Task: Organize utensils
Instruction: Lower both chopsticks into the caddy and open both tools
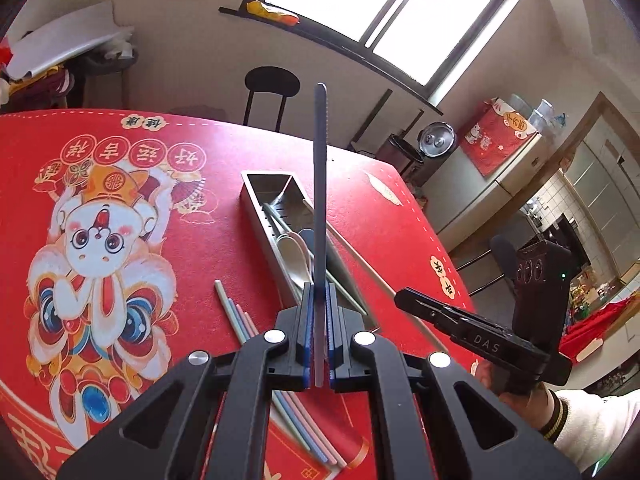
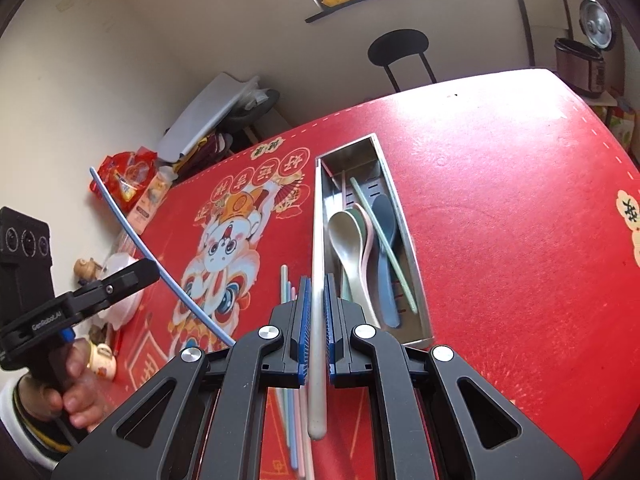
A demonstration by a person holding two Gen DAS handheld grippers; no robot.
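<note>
Chopsticks in both our grippers: left gripper [image 1: 319, 320] clamps a blue chopstick [image 1: 320, 200], right gripper [image 2: 316, 312] a white chopstick [image 2: 318, 280], above the red table [image 2: 500, 200]. Metal tray [image 2: 320, 184] holds spoons [image 2: 348, 240]; our jaws hide part of the loose chopsticks [image 1: 236, 312].

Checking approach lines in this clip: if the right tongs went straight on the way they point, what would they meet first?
Probably the steel utensil tray: the right tongs, shut on a pale chopstick, aim down along its near left wall. Depth is unclear; they might land on the red mat just short.
</note>
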